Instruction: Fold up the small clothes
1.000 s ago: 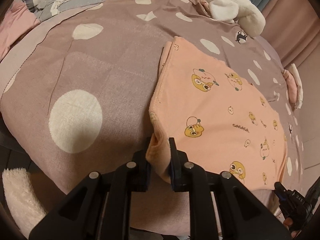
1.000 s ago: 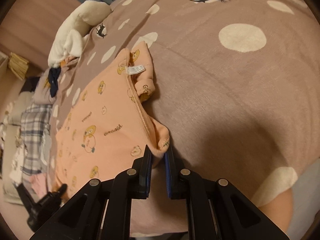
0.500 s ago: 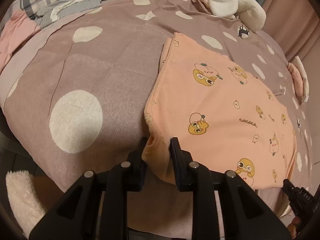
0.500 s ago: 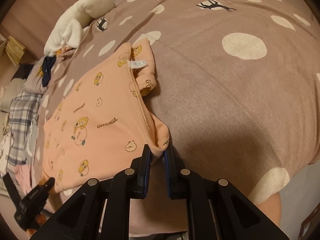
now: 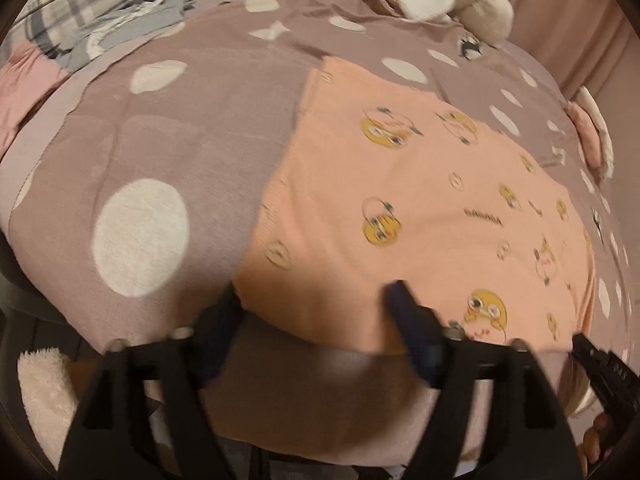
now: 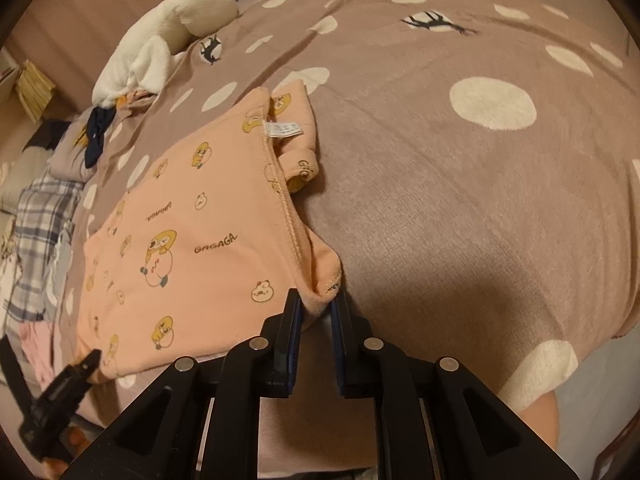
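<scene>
A small peach garment (image 5: 420, 208) with yellow cartoon prints lies flat on the mauve polka-dot bedspread (image 5: 168, 152); it also shows in the right wrist view (image 6: 192, 232). My left gripper (image 5: 312, 312) is open, its jaws wide apart on either side of the garment's near edge, which rests on the bed. My right gripper (image 6: 316, 312) is shut on the garment's other near corner, with a fold of cloth pinched between the pads. A white care label (image 6: 285, 129) shows at the far corner.
A white plush toy (image 5: 448, 0) lies at the far side of the bed. Plaid and grey clothes (image 5: 100, 12) are piled at the far left. Folded pink items (image 5: 592, 132) sit at the right edge. A fluffy white rug (image 5: 44, 396) lies below the bed's edge.
My left gripper has opened wide and let go of the garment's corner, which dropped flat onto the bed. My right gripper still pinches its corner and has barely moved.
</scene>
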### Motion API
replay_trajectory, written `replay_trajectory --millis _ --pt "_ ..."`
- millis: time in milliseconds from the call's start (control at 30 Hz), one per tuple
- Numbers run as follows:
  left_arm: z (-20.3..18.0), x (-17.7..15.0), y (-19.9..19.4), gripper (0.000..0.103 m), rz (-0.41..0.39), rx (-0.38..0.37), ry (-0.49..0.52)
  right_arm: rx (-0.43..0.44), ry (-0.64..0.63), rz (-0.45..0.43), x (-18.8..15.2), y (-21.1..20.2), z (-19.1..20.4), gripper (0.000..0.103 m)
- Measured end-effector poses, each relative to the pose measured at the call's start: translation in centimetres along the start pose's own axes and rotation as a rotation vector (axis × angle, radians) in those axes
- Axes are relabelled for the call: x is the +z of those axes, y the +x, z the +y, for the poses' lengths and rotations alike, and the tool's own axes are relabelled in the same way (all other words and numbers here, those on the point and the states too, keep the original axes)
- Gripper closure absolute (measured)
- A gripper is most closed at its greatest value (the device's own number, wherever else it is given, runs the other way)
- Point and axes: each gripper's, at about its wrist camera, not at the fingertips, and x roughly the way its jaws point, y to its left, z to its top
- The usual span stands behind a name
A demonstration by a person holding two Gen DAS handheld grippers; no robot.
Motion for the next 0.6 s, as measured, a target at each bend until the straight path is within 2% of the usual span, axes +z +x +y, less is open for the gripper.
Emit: replay_trajectory --millis 100,167,233,333,400,467,600 --pt "-0.6 -0.5 0.1 0.019 -0.01 0.022 0.044 0.012 -0.011 -0.012 -0.1 0.0 0.3 0.075" --pt "-0.7 -0.6 0.2 0.016 -0.012 0.026 0.051 0.046 -0.009 -0.01 -0.1 -0.1 0.3 0.054" --pt "-0.4 -0.5 0.4 0.011 -0.007 0.009 0.033 0.086 -0.009 -0.005 -0.1 -0.2 0.4 0.042" --pt "-0.4 -0.5 0.6 0.002 -0.006 -0.02 0.038 0.102 -0.012 -0.01 -0.3 -0.1 0.7 0.036" --pt "-0.7 -0.7 0.8 0.001 -0.011 -0.024 0.071 0.111 -0.001 -0.021 -0.4 0.0 0.8 0.031" --pt "-1.0 -1.2 0.8 0.001 -0.052 -0.011 0.103 0.156 0.038 -0.044 -0.3 0.2 0.5 0.024" --pt "-0.7 -2.1 0.8 0.0 -0.141 -0.028 0.108 0.26 0.144 -0.081 0.2 1.0 -0.2 0.024"
